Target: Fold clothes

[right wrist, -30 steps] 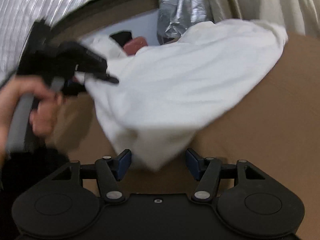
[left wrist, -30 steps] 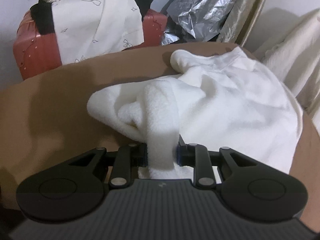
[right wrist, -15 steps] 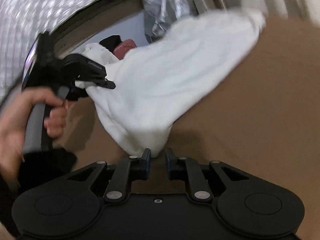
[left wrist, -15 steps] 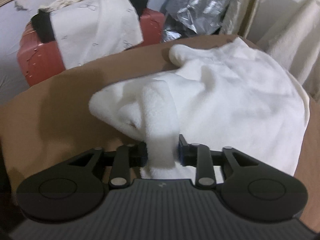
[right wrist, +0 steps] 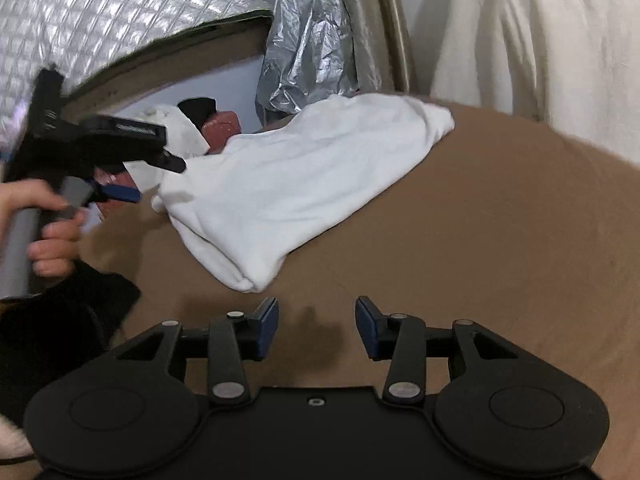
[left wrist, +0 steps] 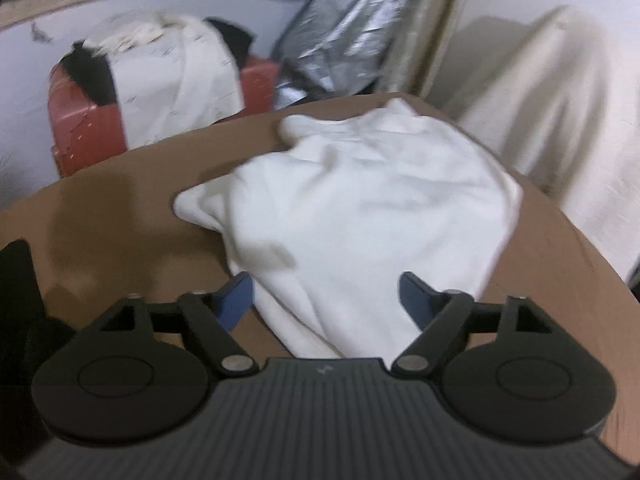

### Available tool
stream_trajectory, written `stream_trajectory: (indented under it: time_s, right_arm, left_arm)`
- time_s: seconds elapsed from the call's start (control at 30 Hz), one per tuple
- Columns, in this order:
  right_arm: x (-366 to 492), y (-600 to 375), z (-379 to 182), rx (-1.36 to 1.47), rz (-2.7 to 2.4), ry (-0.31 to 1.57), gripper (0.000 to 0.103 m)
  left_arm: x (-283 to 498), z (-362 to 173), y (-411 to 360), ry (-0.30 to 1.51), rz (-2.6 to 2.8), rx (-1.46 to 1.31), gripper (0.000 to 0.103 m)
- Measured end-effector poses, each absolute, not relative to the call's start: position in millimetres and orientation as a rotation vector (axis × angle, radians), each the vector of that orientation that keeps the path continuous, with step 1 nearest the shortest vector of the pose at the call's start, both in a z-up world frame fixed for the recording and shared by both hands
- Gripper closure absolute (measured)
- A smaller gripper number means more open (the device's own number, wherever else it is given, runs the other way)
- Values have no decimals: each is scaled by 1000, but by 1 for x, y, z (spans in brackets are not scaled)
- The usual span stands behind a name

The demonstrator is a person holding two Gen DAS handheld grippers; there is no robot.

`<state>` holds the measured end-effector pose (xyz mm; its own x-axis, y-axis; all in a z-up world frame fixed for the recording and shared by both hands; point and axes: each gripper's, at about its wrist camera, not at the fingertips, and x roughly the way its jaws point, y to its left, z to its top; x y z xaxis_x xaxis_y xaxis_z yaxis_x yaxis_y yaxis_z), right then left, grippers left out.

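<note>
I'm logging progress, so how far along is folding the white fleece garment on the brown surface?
Done, it seems: the white fleece garment lies doubled over in a rough bundle on the brown surface. In hand: nothing. The left gripper is opening with cloth between its jaws but unpinched; the right gripper is opening over bare surface. Left: the bundle looks rumpled and uneven, so probably squaring it up or another fold.

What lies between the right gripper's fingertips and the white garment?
Only bare brown tabletop, as the right wrist view shows. The right gripper, its jaws opening, holds nothing; the white garment lies just beyond.
</note>
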<state>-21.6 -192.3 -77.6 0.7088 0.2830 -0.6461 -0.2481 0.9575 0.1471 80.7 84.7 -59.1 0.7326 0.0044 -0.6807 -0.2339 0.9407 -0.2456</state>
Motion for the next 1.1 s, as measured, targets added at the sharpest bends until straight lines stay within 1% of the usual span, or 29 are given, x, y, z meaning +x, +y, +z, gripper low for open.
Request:
stream_trajectory:
  time_s: [0.17, 0.27, 0.37, 0.43, 0.57, 0.63, 0.93, 1.0, 1.1]
  right_arm:
    - [-24, -195, -69, 42, 287, 704, 53]
    - [-24, -194, -65, 32, 277, 707, 52]
    - [-26, -193, -60, 4, 263, 700, 50]
    - [-28, -192, -57, -10, 257, 695, 49]
    - [-30, -191, -54, -16, 241, 691, 49]
    - [-30, -193, -54, -6, 246, 711, 49]
    - [-45, -199, -49, -8, 214, 747, 48]
    - [-47, -201, -49, -2, 208, 751, 47]
    - [-48, -202, -50, 3, 194, 762, 43]
  left_arm:
    - [42, -61, 46, 750, 98, -213, 16]
    - [24, -65, 27, 763, 69, -145, 10]
    - [8, -71, 14, 774, 32, -91, 9]
    - [7, -72, 10, 793, -4, -80, 9]
    - [2, -63, 6, 765, -20, -85, 8]
    - [-1, -60, 0, 773, -33, -75, 6]
    - [-11, -52, -30, 826, -65, 0, 5]
    - [-12, -51, -35, 852, -54, 15, 1]
    - [-15, -52, -42, 882, -46, 33, 1]
